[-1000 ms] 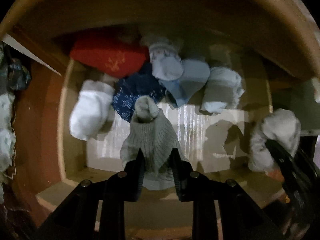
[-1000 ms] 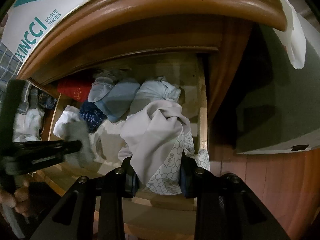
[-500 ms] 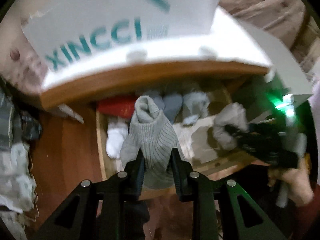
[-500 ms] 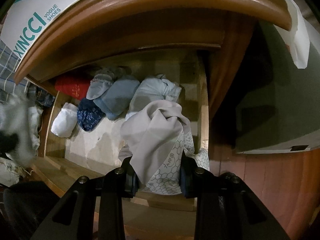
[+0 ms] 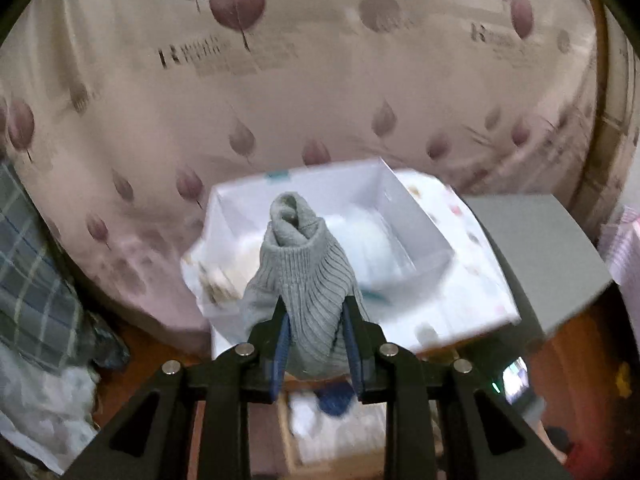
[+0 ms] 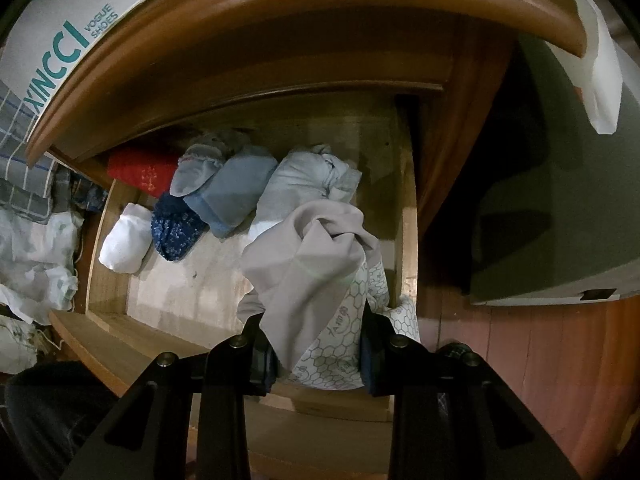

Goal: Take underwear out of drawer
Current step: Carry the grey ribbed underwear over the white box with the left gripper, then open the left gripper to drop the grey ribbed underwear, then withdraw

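Keep the left gripper point(image 5: 314, 322) pinching the grey ribbed bundle point(image 5: 304, 276) above the white box point(image 5: 416, 216); right gripper point(image 6: 316, 342) pinches beige underwear point(image 6: 308, 264) over the drawer point(image 6: 408, 240).

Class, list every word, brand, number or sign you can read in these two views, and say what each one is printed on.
"XINCCI" – white shoebox on the cabinet top.
"VOGUE SHOES" – same shoebox, beside the brand.
Large "R" heading a printed block – leaf-patterned fabric; the rest is too blurred to read.
Round stamps with characters – honeycomb-print cloth; too small to read.
No numbers are legible.
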Motion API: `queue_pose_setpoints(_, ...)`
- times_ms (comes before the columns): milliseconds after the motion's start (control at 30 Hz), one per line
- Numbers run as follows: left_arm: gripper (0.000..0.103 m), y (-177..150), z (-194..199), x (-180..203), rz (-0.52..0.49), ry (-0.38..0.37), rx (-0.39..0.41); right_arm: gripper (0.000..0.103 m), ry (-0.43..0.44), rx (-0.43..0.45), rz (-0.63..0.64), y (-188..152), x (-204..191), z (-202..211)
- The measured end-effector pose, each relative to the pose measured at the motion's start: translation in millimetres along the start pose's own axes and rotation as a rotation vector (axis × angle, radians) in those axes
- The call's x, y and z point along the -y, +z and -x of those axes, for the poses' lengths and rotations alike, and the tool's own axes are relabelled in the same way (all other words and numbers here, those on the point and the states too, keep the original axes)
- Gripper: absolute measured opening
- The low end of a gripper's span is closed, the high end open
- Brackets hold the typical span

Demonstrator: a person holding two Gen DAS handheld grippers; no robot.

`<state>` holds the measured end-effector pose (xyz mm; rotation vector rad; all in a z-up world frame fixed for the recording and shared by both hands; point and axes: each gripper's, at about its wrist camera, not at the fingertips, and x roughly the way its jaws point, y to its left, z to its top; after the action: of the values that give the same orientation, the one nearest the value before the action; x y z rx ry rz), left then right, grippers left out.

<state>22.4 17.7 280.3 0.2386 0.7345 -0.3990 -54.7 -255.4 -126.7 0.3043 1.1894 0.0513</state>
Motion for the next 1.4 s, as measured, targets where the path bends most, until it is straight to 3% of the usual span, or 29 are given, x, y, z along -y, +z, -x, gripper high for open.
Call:
queue_pose_setpoints(233, 0.025, 24, -60, -25, 0.038, 0.080, -0.074, 0.029, -0.006, 0.018, -0.047, 1, 3, 1)
queue_pose_setpoints(533, 0.025, 22, -127, -35, 0.080, 0.092, -0.149, 0.028, -0.052, 0.050, -0.180, 8, 7, 0)
queue_pose_setpoints(700, 0.025, 25, -152, -38, 0.080, 0.094, -0.177, 0.028, -0.087, 0.046, -0.184, 9, 5, -2)
queue_pose_setpoints(1000, 0.027, 27, -171, -39, 0.056, 0.101, -0.199, 0.028, -0.111, 0.040, -0.174, 10, 2, -6)
queue_pose_setpoints(1400, 0.048, 36, -168, -46, 0.078, 0.097, -0.179, 0.029, -0.113, 0.031, -0.157, 10, 1, -8)
